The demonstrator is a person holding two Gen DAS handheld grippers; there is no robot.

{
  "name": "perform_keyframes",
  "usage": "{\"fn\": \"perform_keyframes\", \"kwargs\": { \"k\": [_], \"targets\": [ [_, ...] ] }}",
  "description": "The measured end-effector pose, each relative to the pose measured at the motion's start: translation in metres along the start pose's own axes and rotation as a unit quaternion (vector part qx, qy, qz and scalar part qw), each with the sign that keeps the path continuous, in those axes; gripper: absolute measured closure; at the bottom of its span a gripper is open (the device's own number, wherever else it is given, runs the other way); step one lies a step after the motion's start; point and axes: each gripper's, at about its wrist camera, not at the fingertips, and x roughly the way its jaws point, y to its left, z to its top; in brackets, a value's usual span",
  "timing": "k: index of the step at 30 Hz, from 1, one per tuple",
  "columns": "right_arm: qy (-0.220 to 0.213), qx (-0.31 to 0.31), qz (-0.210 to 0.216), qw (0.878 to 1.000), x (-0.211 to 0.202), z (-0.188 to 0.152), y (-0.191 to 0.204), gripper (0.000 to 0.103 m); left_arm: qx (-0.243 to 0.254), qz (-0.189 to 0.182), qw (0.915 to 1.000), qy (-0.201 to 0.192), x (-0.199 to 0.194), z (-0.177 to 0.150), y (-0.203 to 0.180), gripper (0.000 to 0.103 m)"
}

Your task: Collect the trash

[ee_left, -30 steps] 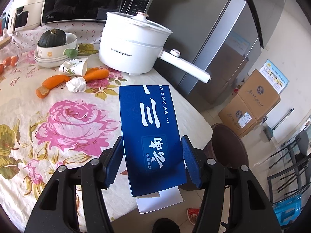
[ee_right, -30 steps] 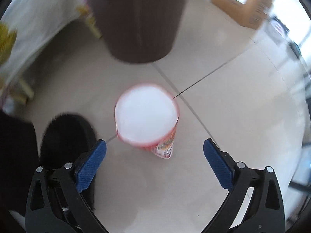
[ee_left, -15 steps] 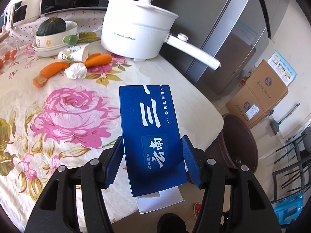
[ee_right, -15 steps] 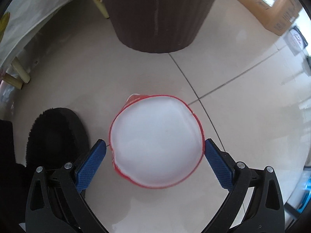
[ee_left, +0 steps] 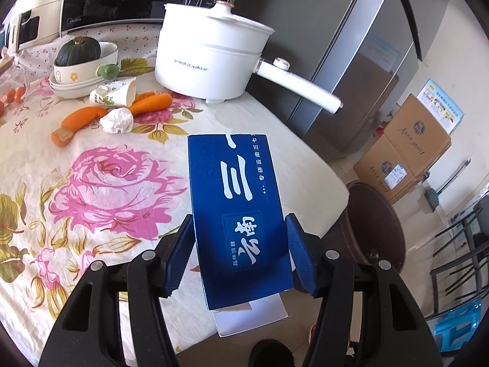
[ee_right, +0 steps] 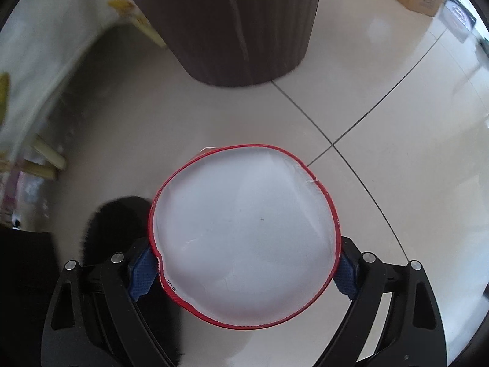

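Note:
My left gripper (ee_left: pixel 240 253) is shut on a blue carton (ee_left: pixel 237 211) with white characters and holds it above the table's near edge. A white flap hangs under the carton. My right gripper (ee_right: pixel 244 269) is shut on a red-rimmed white paper cup (ee_right: pixel 244 235), seen from above its open mouth, held over the floor. The brown trash bin (ee_right: pixel 226 21) stands just ahead of the cup; in the left wrist view the bin (ee_left: pixel 376 223) stands on the floor to the right of the table. A crumpled white tissue (ee_left: pixel 117 120) and a tipped paper cup (ee_left: pixel 116 93) lie on the table.
On the floral tablecloth (ee_left: pixel 91 183) are two carrots (ee_left: pixel 82 119), a white electric pot (ee_left: pixel 211 58) with a long handle, and stacked bowls holding a squash (ee_left: pixel 82 61). A fridge (ee_left: pixel 360 61) and cardboard boxes (ee_left: pixel 406 153) stand to the right. A black slipper (ee_right: pixel 119 226) is on the floor.
My right gripper has closed on the red-rimmed cup and lifted it nearer the camera. My left gripper, still holding the blue carton, has shifted so the bin shows more fully.

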Motion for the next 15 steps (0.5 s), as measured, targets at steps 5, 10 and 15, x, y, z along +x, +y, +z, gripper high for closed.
{"fn": "perform_keyframes", "kwargs": {
  "k": [5, 10, 15],
  "targets": [
    [-0.078, 0.002, 0.032, 0.996, -0.078, 0.004, 0.020, 0.016, -0.005, -0.014, 0.9998, -0.016, -0.015, 0.006, 0.000, 0.044],
    [-0.177, -0.008, 0.082, 0.981, -0.165, 0.031, 0.046, 0.016, -0.015, -0.029, 0.9989, -0.034, -0.030, 0.013, 0.002, 0.044],
    [-0.291, -0.024, 0.127, 0.948, -0.249, 0.074, 0.082, 0.016, -0.022, -0.044, 0.9976, -0.049, -0.040, 0.022, -0.001, 0.044]
  ]
}}
